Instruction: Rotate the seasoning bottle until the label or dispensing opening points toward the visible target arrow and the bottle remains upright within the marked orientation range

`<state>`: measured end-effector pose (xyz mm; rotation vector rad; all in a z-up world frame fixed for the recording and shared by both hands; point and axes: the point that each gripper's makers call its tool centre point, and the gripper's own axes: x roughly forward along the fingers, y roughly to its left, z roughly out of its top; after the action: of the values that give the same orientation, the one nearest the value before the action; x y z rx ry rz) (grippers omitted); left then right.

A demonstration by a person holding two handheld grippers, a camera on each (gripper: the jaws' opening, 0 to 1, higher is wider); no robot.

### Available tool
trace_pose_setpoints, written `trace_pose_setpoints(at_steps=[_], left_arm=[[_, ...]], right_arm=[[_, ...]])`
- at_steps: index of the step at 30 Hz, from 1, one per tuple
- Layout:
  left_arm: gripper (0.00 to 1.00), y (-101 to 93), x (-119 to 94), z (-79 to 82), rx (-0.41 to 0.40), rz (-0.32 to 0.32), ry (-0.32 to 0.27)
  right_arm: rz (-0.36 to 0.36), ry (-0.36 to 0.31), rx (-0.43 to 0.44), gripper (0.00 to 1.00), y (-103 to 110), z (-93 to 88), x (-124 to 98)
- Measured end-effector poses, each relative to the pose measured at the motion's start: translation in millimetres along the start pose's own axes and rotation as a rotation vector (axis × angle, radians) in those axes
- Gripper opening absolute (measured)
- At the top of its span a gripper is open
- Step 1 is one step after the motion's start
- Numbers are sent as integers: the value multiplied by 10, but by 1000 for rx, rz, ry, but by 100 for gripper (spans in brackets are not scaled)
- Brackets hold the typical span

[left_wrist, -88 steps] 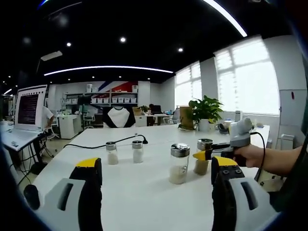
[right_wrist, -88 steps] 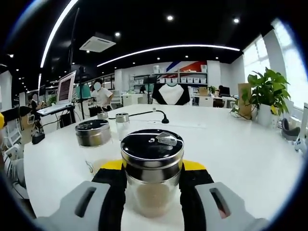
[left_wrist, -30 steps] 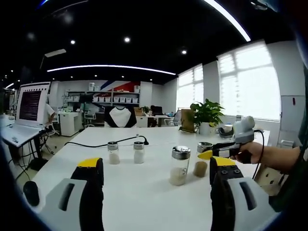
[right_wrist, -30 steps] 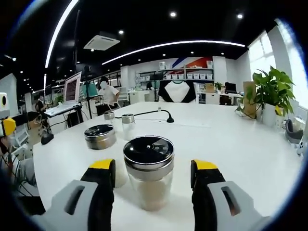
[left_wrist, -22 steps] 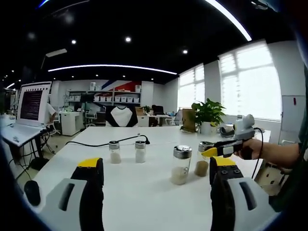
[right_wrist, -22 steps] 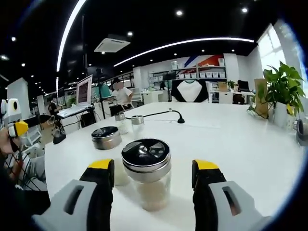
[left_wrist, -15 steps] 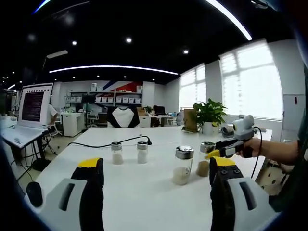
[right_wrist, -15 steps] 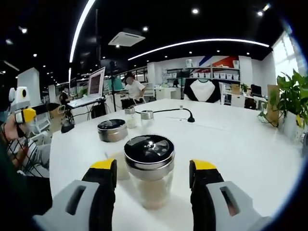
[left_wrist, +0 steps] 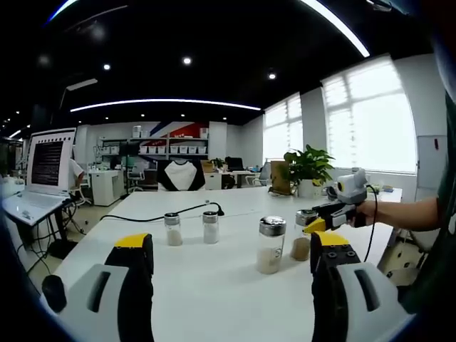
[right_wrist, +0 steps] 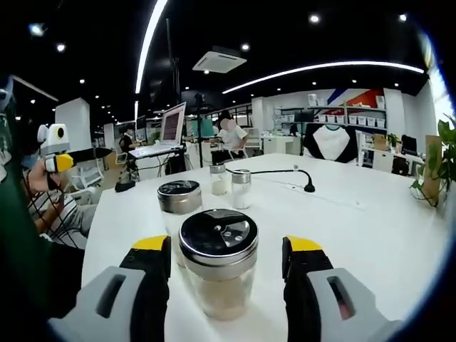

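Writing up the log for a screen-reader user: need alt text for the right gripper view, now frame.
The right gripper, jaws open, straddles an upright glass seasoning bottle with a metal lid on a white table, not touching it. A second steel-lidded bottle stands just behind it, two small shakers farther back. The left gripper shows at the left edge.

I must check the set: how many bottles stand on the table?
4: one between the right tongs, one just behind it, two small ones farther back near the cable.
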<state>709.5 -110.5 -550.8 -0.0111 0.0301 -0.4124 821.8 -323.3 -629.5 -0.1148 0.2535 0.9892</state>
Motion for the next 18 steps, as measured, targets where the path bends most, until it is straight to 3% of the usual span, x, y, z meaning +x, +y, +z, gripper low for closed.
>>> trace_pose_setpoints(at_steps=[1, 7, 11, 18], left_arm=[[96, -1, -7, -1, 2, -1, 1], [96, 15, -30, -33, -2, 7, 9], [96, 10, -19, -51, -15, 3, 9], [96, 14, 11, -46, -7, -7, 9]], right_arm=[[54, -6, 9, 64, 58, 3, 9], [107, -9, 33, 58, 60, 8, 19], [121, 25, 18, 54, 95, -72, 72], [123, 17, 38, 48, 86, -93, 101]])
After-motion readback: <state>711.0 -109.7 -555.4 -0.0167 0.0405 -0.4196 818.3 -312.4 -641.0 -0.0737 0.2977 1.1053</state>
